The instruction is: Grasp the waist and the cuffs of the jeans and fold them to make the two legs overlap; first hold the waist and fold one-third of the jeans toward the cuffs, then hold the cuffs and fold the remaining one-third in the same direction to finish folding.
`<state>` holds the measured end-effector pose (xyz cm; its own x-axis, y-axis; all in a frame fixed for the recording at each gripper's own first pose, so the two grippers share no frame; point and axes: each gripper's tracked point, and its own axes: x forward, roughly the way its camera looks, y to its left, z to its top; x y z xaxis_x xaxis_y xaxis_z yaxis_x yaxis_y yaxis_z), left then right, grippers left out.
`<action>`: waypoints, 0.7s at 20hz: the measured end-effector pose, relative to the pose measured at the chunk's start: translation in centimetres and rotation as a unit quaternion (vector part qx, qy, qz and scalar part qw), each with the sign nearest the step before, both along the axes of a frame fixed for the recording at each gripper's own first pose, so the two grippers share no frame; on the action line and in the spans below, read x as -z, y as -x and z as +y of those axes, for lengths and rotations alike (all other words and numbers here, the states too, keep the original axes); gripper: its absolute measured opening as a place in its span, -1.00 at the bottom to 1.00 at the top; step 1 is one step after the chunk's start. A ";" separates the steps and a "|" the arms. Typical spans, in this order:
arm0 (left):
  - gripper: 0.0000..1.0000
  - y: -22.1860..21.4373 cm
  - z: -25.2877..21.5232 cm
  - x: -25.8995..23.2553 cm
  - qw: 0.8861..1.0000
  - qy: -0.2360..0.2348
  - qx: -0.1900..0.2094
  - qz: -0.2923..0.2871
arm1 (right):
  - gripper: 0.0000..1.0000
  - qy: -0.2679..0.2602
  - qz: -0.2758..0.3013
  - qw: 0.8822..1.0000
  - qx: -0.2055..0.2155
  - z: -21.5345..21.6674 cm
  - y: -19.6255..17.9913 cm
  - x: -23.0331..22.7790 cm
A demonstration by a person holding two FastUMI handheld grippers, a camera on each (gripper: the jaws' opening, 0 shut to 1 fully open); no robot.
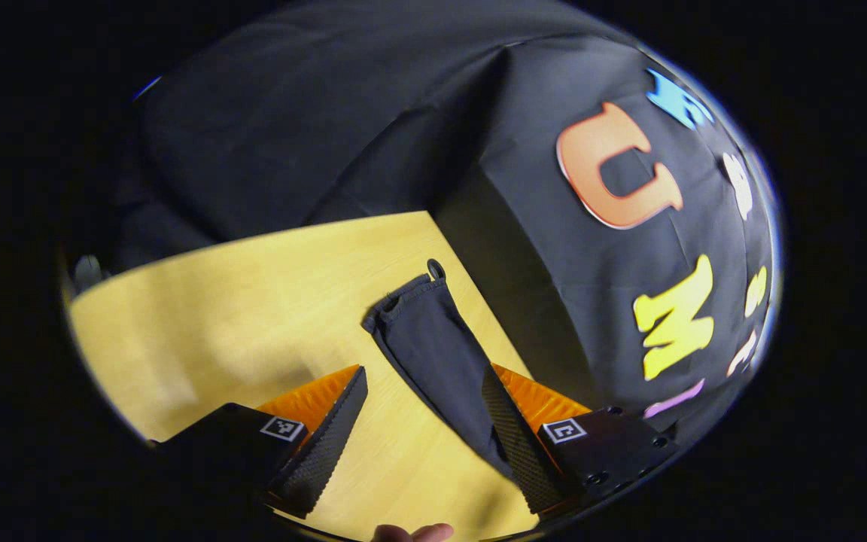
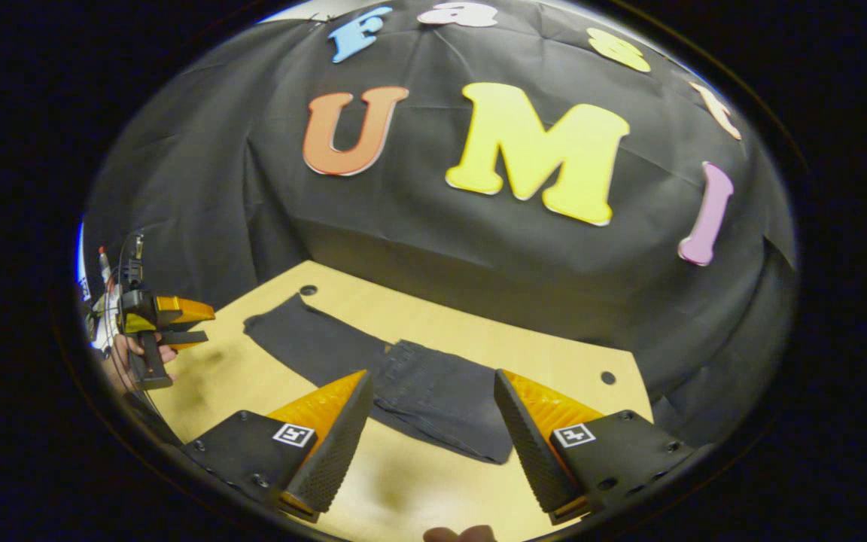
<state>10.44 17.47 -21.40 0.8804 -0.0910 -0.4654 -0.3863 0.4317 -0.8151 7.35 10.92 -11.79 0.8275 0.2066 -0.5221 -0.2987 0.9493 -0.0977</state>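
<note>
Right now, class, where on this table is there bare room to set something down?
Bare wood lies between the jeans and the table's near edge, by the left tongs. A thin strip runs behind the jeans along the black cloth wall. The jeans fill the middle.

A light wooden tabletop [image 2: 253,376] carries a pair of dark jeans [image 2: 433,395], laid flat and lengthwise close to its far edge, by the black cloth wall. One end [image 1: 403,305] of the jeans reaches toward a far corner, beside a small round hole [image 2: 308,290] in the tabletop.
</note>
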 end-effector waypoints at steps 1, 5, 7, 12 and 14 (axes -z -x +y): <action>1.00 -0.9 0.1 0.8 1.000 0.020 -0.009 0.001 | 0.98 0.008 -0.003 1.000 0.013 -1.6 0.4 -0.4; 0.97 -3.4 0.5 3.2 0.994 0.094 -0.045 0.023 | 0.97 0.001 0.017 0.997 0.072 -6.0 1.9 -0.1; 0.96 -4.4 1.2 5.4 0.989 0.114 -0.073 0.057 | 0.97 -0.009 0.035 0.995 0.097 -7.0 2.2 0.8; 0.90 -7.7 1.7 5.9 0.980 0.160 -0.108 0.045 | 0.97 -0.026 0.058 0.989 0.137 -9.4 2.5 1.8; 0.89 -8.2 1.9 6.1 0.985 0.137 -0.097 0.037 | 0.98 -0.032 0.074 0.986 0.145 -9.8 2.7 2.2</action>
<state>18.64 19.33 -27.52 0.8577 -0.0564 -0.5111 -0.5032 0.1121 -0.8569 4.70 1.13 -14.00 0.7727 0.0083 -0.6348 -0.0200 0.9997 -0.0114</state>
